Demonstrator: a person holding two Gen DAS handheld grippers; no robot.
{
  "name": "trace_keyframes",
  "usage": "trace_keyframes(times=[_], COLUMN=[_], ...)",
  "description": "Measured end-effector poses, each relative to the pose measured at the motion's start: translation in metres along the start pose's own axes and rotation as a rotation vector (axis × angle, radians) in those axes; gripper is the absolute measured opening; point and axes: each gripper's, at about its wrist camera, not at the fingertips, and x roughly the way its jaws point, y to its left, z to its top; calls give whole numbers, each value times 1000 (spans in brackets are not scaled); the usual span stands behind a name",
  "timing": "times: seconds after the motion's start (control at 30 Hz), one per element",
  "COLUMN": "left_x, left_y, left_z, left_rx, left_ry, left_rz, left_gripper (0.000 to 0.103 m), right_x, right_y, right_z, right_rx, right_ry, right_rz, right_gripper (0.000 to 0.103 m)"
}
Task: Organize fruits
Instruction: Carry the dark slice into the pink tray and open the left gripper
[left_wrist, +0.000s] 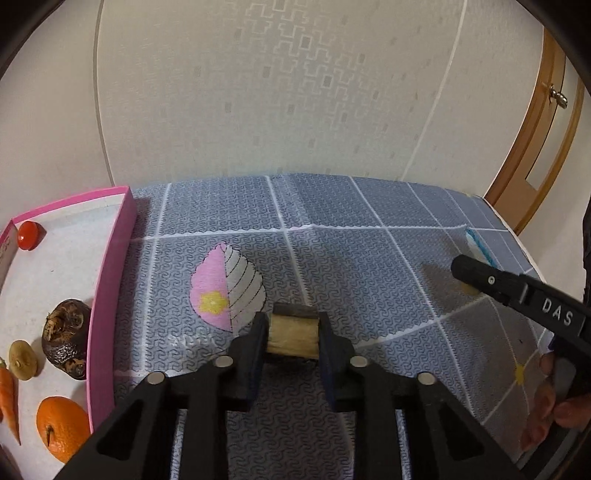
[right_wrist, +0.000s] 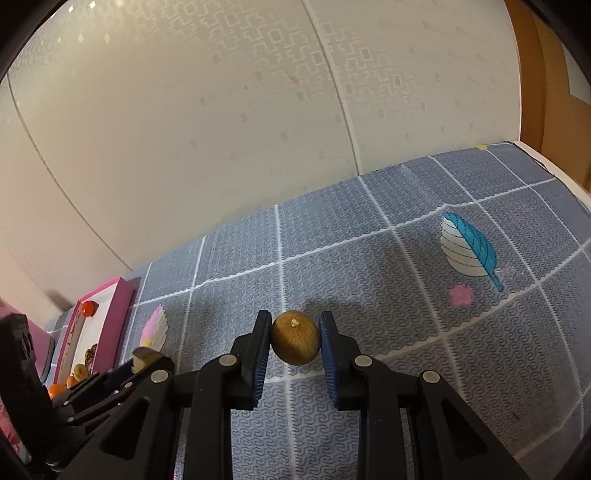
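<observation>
I read the left gripper (left_wrist: 291, 338) with its jaws closed on a short tan cylindrical piece with a fibrous cut face (left_wrist: 293, 339), held over the blue-grey quilted tabletop cover (left_wrist: 332, 240), just right of the pink-walled shallow cardboard tray (left_wrist: 110, 280). The right gripper (right_wrist: 295, 341) has its blue ribbed pads (right_wrist: 263, 354) clamped on a round brown fuzzy kiwi-like fruit (right_wrist: 295, 341). Only the left wrist view resolves the tray contents: a glossy red tomato (left_wrist: 28, 235), a rough dark brown bulb (left_wrist: 66, 338), a tan disc-shaped piece (left_wrist: 23, 360), an orange carrot (left_wrist: 9, 398) and a dimpled orange mandarin (left_wrist: 62, 428); only the right wrist view shows the blue-and-white leaf print (right_wrist: 469, 247).
</observation>
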Motion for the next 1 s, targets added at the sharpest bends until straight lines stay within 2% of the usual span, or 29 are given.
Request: trace_keyframes(times=[0.1,0.27,0.47,0.57,0.67,0.9,1.0], left_x=[-6,-31,-69,-86,-98,-118,-119], left_y=[4,21,56,81,103,171,199], left_z=[0,2,3,3,3,-12,-19], left_rx=[-15,-56,-112,-139,-131,-210,-250], left_ry=[-7,-66,-141,-164,-169,-139,-112], left_rz=[-12,-29,-3,37,122,244,273], left_gripper=[25,25,25,25,25,25,25], right_x=[-2,-1,3,6,9,12,13], right_y=[1,7,19,28,37,57,64], right_z=[0,-1,-5,-8,-10,-16,-20], right_rx=[-3,-13,-29,-43,-61,-90,-104], right_ry=[-3,-5,-2,0,2,3,6], right_rz=[5,4,8,13,16,25,28], right_gripper=[26,26,26,26,26,26,26])
